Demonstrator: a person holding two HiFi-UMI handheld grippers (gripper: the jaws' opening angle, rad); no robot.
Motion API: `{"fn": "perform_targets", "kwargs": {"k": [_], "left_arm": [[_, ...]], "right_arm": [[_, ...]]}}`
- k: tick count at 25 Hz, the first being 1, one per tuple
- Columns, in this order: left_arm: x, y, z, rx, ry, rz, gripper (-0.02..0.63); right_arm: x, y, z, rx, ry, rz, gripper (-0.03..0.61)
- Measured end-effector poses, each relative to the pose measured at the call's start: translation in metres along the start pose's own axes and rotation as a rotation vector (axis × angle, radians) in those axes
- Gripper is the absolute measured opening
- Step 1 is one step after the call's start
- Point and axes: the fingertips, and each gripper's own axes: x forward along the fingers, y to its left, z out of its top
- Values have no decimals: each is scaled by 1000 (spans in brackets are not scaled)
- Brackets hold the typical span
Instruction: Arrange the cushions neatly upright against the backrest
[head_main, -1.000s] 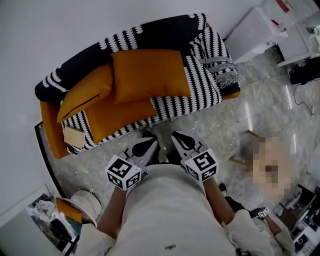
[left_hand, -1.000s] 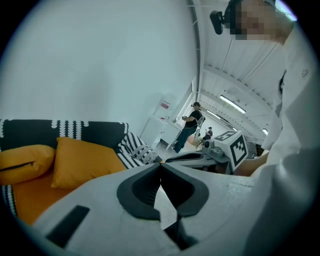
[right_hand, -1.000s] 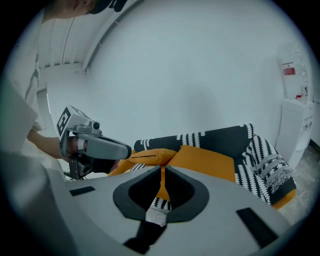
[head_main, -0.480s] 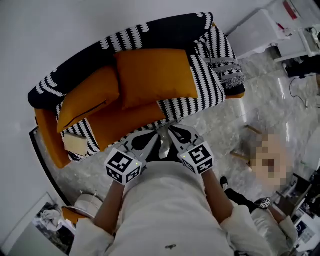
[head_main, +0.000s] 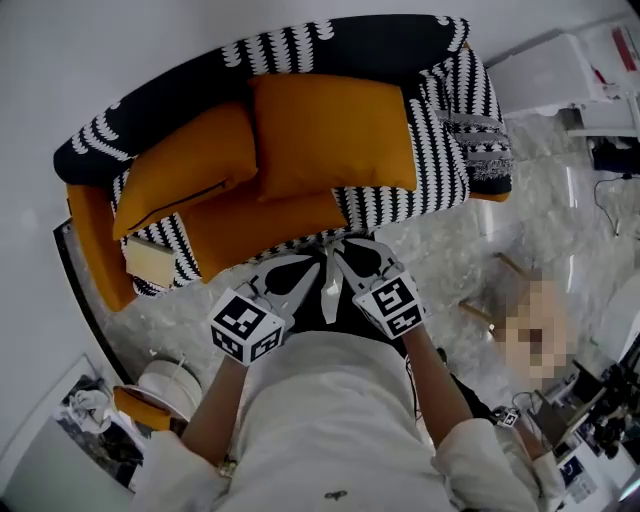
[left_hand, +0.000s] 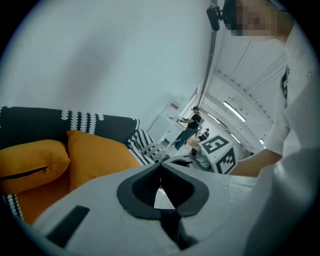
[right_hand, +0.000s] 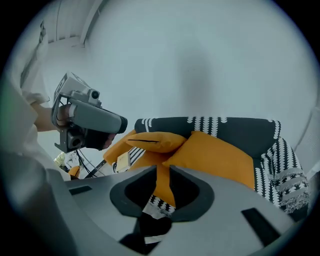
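**Orange cushions on a striped sofa, both grippers held short of it**

Orange shows in three places on the sofa (head_main: 300, 45): a seat pad (head_main: 260, 225) and two loose cushions above it. A black throw with white stripes (head_main: 450, 150) covers the backrest and the right arm. The sofa stands against a plain white wall (head_main: 100, 50) on a pale, marbled floor (head_main: 440, 240). White furniture (head_main: 560, 70) stands beside the sofa's right end. A small cream block (head_main: 148, 262) lies at the left end of the seat.

The right cushion (head_main: 330, 135) leans against the backrest, fairly upright. The left cushion (head_main: 185, 165) slumps at a slant with its zip facing out, and its corner touches its neighbour.

From the head view, the left gripper (head_main: 312, 268) and the right gripper (head_main: 342, 252) point side by side at the seat's front edge, over the floor and clear of the cushions.

The left gripper view alone looks past the sofa's right end into a long room with ceiling lights (left_hand: 235, 111) and a distant standing person (left_hand: 190, 127). Its jaws are fully together, with nothing in them.

The right gripper view faces the sofa square on and shows the zip cushion (right_hand: 150, 141) against the larger one (right_hand: 220, 157). Its jaws have just been opening and stand a narrow slit apart with nothing between them. The orange seen through the gap lies well beyond the tips.
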Motion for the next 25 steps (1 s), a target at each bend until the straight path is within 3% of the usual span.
{"fn": "perform_targets", "kwargs": {"k": [1,10,15,25], "left_arm": [[-1,3,0,-8,-4,10,11],[-3,23,3,-72,-38,128,11],[-3,30,2,-106,-45,204,11],[23,44,-11,-177,-46,301,11]], "right_arm": [[5,-1,-1,-6,3,6,60],[52,-37,-14,-54,41,68,119],[80,-66,-40,-80,110,74,203],[129,-126,-76,-224,201,21,259]]}}
